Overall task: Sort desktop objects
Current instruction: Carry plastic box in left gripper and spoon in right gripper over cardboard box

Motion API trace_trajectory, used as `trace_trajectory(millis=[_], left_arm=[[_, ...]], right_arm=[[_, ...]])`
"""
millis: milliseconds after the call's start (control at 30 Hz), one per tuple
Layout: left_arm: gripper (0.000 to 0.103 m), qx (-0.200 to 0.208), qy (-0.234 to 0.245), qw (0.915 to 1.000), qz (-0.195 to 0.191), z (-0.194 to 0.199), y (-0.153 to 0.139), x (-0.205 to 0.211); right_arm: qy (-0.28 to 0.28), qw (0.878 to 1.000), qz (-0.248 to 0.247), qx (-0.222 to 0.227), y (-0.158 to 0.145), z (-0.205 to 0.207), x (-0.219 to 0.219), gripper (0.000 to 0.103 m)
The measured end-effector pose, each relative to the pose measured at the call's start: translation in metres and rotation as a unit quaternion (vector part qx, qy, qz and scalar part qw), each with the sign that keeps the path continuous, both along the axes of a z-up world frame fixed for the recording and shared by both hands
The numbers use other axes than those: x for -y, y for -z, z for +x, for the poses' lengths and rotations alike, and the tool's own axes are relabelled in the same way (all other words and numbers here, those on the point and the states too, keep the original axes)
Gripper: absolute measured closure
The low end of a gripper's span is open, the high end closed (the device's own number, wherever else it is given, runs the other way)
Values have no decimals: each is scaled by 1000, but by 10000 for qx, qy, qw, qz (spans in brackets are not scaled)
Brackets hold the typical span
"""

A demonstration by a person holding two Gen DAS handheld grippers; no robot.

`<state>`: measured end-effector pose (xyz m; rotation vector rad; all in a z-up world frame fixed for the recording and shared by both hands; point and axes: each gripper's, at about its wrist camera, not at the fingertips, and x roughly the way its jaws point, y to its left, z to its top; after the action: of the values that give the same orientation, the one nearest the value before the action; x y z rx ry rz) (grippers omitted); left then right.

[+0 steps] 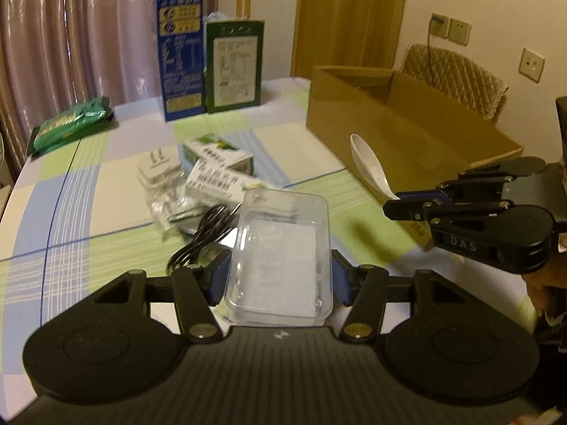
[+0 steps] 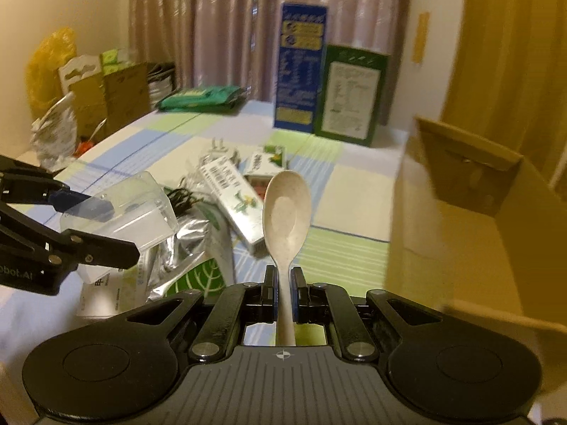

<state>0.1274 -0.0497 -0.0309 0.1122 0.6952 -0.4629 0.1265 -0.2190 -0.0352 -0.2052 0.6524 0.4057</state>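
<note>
Clear plastic box (image 1: 280,248) — smooth rounded spoon (image 2: 285,219)

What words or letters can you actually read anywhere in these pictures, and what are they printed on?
"DAS": on the right tool, seen from the left camera.
"bot.AI": on the left tool, cut off at the picture's edge.
Blue box, green box: printed all over, too blurred to read.
Small white cartons: a barcode and print, unreadable.
Foil pouches: print too small to read.

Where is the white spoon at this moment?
The white spoon is held by its handle in the right gripper, bowl up, above the table. The open cardboard box is to its right, the medicine boxes to its left.
</note>
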Motion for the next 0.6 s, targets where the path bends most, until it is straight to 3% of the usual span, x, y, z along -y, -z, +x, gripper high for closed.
trace_trajectory(millis=[333,600], left_arm=[[51,390,219,9984,-348,-1,-48,54],[51,471,691,9949,-570,13,-69,124]], right_arm=[[656,9973,53,327,-50,-21,47,100],[1172,9905,96,716,-97,-12,105,99]])
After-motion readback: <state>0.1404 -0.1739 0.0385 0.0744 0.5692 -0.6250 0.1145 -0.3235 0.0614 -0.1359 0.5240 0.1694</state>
